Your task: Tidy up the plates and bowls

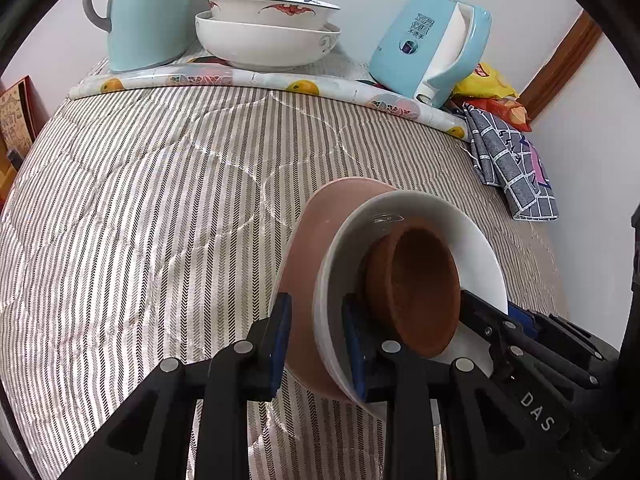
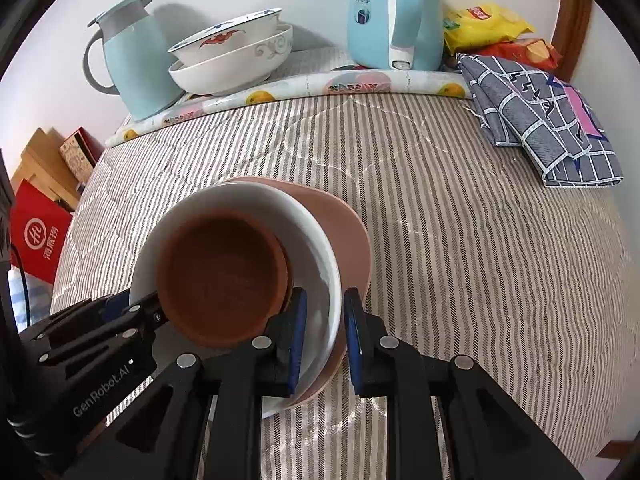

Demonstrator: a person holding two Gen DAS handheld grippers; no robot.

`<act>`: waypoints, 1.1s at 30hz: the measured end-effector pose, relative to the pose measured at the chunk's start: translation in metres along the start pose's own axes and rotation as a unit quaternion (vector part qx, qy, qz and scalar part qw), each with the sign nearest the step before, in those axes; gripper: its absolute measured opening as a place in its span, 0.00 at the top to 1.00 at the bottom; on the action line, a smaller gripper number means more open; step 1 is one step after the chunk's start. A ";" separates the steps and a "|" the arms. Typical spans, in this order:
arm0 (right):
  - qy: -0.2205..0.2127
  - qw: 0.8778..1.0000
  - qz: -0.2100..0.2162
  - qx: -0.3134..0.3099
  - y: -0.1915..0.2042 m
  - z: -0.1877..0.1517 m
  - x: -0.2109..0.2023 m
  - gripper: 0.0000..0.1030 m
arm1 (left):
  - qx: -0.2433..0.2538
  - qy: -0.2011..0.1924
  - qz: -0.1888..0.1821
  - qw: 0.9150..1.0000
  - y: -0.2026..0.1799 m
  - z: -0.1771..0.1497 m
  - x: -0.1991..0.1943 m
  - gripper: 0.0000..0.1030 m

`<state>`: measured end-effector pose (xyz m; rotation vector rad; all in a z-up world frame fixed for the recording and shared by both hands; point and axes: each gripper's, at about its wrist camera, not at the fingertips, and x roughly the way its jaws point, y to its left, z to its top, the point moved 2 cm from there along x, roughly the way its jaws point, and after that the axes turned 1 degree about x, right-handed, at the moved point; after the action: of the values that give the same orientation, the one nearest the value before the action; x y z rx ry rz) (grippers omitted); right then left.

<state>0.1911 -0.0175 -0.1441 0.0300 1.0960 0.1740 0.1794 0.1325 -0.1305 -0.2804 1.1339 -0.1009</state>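
Hand-held gripper point(image 2: 324, 328) marked "GenRobot.AI" pinches white bowl point(image 2: 316, 240) rim

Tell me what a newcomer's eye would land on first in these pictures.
First, the nested stack at centre: a brown bowl inside a white bowl on a pink plate, pinched on opposite rims by the left gripper and the right gripper, over the striped quilted cloth. Next, at the back wall, two stacked patterned bowls stand between a pale blue jug and a pale blue kettle.
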 end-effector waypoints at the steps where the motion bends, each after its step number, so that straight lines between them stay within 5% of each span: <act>1: -0.005 1.000 -0.017 0.002 0.000 -0.001 -0.004 0.76 | -0.001 0.000 0.001 1.000 0.000 0.000 0.000 0.76; 2: -0.011 0.999 -0.035 -0.001 -0.001 -0.001 -0.005 0.63 | -0.001 0.002 0.001 1.000 0.000 0.000 0.000 0.76; 4: -0.025 0.999 -0.045 -0.004 -0.003 -0.001 -0.008 0.54 | -0.002 0.003 0.002 1.000 -0.001 0.000 0.000 0.76; 16: -0.032 0.999 0.009 -0.003 -0.007 -0.005 -0.020 0.51 | -0.003 -0.005 -0.002 1.000 -0.002 -0.005 -0.012 0.70; 18: -0.035 0.999 0.013 -0.004 -0.008 -0.007 -0.024 0.51 | -0.004 -0.008 -0.004 1.000 -0.001 -0.007 -0.016 0.61; 33: -0.087 0.996 -0.029 -0.011 -0.037 -0.029 -0.075 0.51 | 0.013 -0.038 0.001 0.999 -0.024 -0.026 -0.052 0.55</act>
<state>0.1366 -0.0675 -0.0957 -0.0067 0.9198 0.1300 0.1356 0.1170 -0.0886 -0.2586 1.0573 -0.1019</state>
